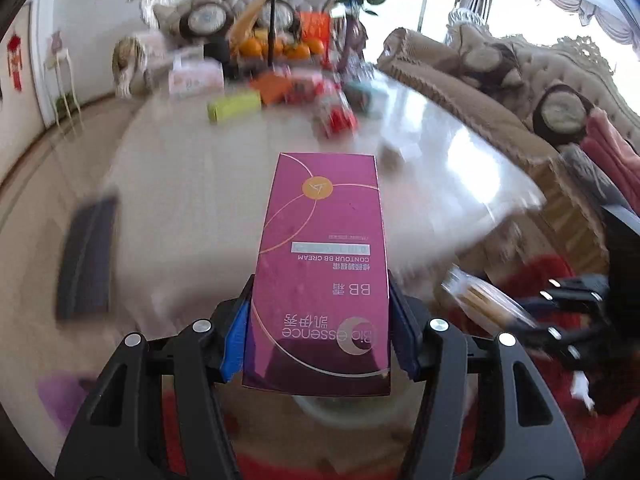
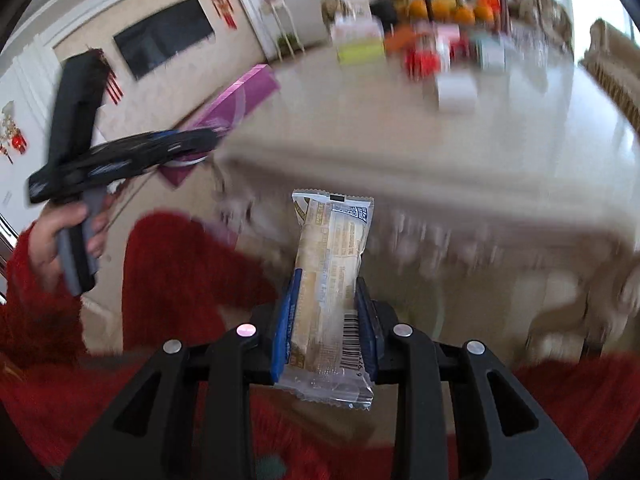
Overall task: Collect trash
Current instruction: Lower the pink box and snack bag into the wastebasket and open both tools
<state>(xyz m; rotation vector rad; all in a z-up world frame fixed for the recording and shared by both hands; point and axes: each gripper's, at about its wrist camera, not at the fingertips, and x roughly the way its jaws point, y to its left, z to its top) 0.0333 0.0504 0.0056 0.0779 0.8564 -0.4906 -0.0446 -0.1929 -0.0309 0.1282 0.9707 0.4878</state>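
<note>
We carry two pieces of trash at once, so the step in hand is transport, and the grip comes first. The left gripper [image 1: 320, 332] is clamped on the magenta cosmetics box [image 1: 322, 264]; its pads bear on the long side walls near the lower end, with most of the box projecting toward 12 o'clock. We judge this hold top-heavy: keep the wrist pitch steady so the box cannot pivot between the pads. The right gripper [image 2: 326, 328] is closed on the clear snack wrapper [image 2: 330, 280], squeezed at mid-length. The film is slippery and light, so we hold pressure and avoid jerks.

In the right wrist view, the left gripper and its box sit at 10 o'clock, the table [image 2: 500, 128] at 1 o'clock. No bin is visible; we locate it before releasing either item.
</note>
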